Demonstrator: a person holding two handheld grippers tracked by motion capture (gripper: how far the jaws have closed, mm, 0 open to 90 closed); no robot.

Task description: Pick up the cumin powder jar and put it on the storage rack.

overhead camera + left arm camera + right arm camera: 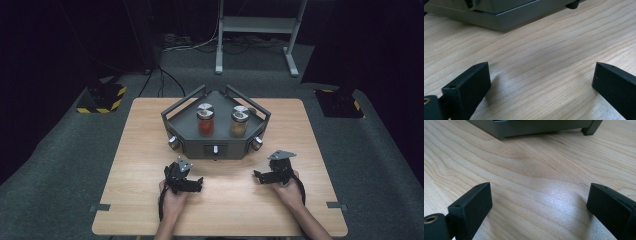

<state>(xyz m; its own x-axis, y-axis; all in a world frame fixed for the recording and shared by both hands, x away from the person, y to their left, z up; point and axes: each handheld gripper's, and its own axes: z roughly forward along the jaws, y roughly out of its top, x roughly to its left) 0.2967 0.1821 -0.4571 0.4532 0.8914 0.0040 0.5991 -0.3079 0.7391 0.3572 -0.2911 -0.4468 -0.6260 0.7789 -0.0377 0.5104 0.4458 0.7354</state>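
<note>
Resting low on the wooden table (140, 150) in the lower middle of the high view: left gripper (196, 186) at lower left of centre, right gripper (258, 176) at lower right of centre, each held in one hand, both well apart from each other and holding nothing. Wide open jaws in both gripper views, with bare wood grain between them and no object inside the gap. Just beyond the grippers, toward the centre of the high view, a dark grey angular rack (215, 145) with raised rails, carrying two glass jars with metal lids: jar with red contents (205, 120) on the left, jar with amber contents (239, 121) on the right, standing upright, near each other but apart. Judged as the starting step: nothing grasped yet, hands waiting in front of the rack. Probably next, lifting one gripper up and forward over the front wall of the rack, then closing around a jar body below the lid; needed for this, enough height to pass the rail and a straight approach so as not to knock the neighbour jar. From the high view, the whole layout, jars and knobs on the rack front; from the left gripper view, only the lower edge of the rack (499, 17) at the top of the frame; from the right gripper view, the rack base (529, 127) with one foot at upper right, jars out of sight there.
</note>
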